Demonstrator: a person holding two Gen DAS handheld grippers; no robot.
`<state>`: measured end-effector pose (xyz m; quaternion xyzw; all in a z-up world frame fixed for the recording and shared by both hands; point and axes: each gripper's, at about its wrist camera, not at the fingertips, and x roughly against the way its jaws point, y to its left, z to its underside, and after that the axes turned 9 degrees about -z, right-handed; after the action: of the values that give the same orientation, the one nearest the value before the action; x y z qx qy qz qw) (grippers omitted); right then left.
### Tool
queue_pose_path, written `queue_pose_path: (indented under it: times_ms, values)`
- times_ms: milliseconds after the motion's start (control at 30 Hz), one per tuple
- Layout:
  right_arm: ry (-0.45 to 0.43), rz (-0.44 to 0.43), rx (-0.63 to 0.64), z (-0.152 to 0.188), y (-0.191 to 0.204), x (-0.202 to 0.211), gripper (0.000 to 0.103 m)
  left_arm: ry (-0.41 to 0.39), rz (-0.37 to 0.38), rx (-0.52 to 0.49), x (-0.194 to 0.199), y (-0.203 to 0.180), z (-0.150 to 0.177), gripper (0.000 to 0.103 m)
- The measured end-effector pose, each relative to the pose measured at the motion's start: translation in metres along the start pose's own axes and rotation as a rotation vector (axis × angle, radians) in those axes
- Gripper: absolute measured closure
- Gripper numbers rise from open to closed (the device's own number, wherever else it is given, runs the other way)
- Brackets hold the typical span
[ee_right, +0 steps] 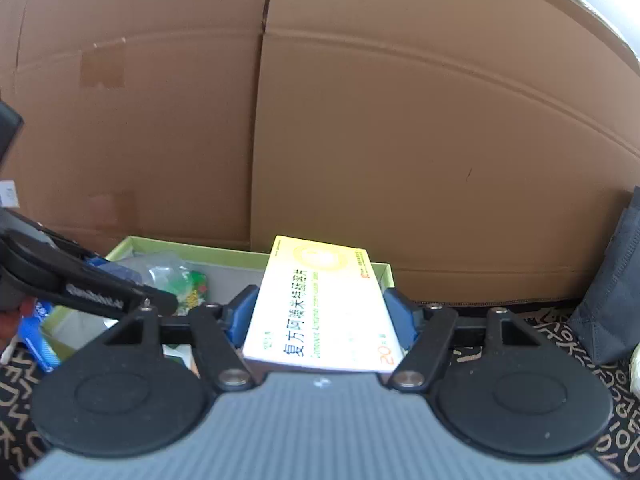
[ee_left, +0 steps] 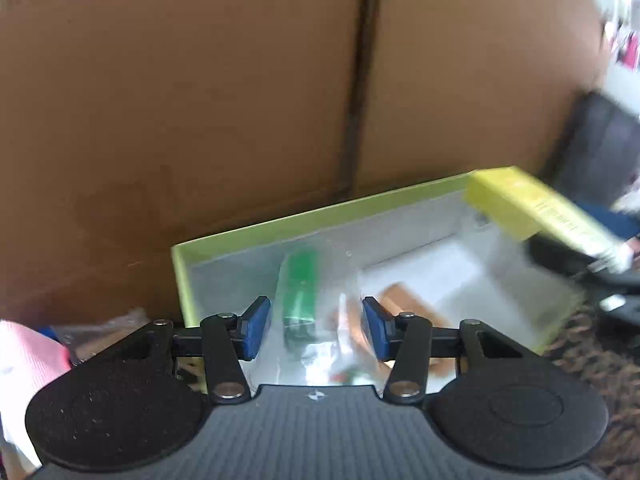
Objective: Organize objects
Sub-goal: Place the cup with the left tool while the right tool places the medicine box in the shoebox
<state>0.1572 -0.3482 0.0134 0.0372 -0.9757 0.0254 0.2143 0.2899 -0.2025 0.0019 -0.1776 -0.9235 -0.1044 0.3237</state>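
Observation:
A shallow green-rimmed box (ee_left: 256, 229) lies on the floor against brown cardboard; it also shows in the right wrist view (ee_right: 132, 245). Inside it lie a clear plastic bag with a green item (ee_left: 300, 292) and an orange-brown item (ee_left: 404, 304). My left gripper (ee_left: 317, 330) is open just above the bag, its blue pads on either side of it. My right gripper (ee_right: 322, 314) is shut on a yellow and white medicine box (ee_right: 320, 304), held over the box's right end. That medicine box shows blurred in the left wrist view (ee_left: 532, 204).
Tall brown cardboard boxes (ee_right: 360, 120) stand close behind. A dark fabric bag (ee_right: 612, 300) stands at the right. The floor is a dark patterned carpet (ee_right: 560, 344). A pink cloth (ee_left: 28, 356) and a plastic wrapper (ee_left: 108, 328) lie left of the green box.

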Motion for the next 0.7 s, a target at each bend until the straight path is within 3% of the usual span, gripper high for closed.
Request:
queue_pose_path:
  times_ms: [233, 267, 333, 367, 433, 700]
  values:
    - [0.069, -0.019, -0.029, 0.013, -0.007, -0.032, 0.036, -0.028, -0.033, -0.079, -0.002, 0.001, 0.01, 0.045]
    - [0.074, -0.019, -0.034, 0.016, -0.011, -0.036, 0.036, -0.034, -0.029, -0.089, -0.001, -0.001, 0.012, 0.042]
    - [0.08, -0.006, -0.03, 0.021, -0.01, -0.038, 0.035, -0.047, -0.002, -0.09, 0.002, -0.001, 0.015, 0.026]
    - [0.076, -0.004, -0.018, 0.023, -0.01, -0.039, 0.033, -0.049, 0.009, -0.085, 0.005, -0.001, 0.016, 0.016]
    - [0.067, -0.004, -0.006, 0.023, -0.008, -0.038, 0.007, -0.058, 0.024, -0.049, 0.015, 0.002, 0.018, 0.015]
    - [-0.064, 0.04, 0.016, 0.02, 0.003, 0.017, 0.0, -0.137, 0.113, 0.132, 0.078, 0.034, 0.038, 0.01]
